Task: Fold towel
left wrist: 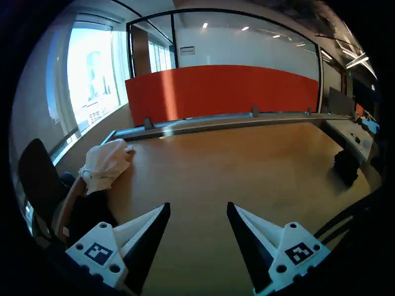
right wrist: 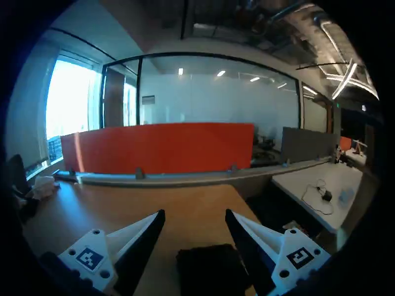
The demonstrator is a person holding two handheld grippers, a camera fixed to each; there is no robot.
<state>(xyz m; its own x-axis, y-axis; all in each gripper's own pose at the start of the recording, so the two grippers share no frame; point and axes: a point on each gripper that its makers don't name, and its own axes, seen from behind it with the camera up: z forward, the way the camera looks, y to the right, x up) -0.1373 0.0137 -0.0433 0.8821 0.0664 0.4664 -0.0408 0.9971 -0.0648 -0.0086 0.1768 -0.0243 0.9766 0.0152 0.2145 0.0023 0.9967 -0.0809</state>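
Left claw [left wrist: 198, 204] and right claw [right wrist: 195, 212] hang spread over a tan wooden desk [left wrist: 237, 158]. A dark folded cloth [right wrist: 212, 269] lies near the right one.

Broad wooden table [left wrist: 256, 163], orange partition [left wrist: 222, 93] along its far edge, glass wall [left wrist: 247, 47] behind, bright window [left wrist: 91, 81] to one side, dark chair [left wrist: 37, 172] near it, white desk [right wrist: 316, 192] and grey divider [right wrist: 306, 143] beyond, strip lights [right wrist: 345, 79] on an exposed ceiling
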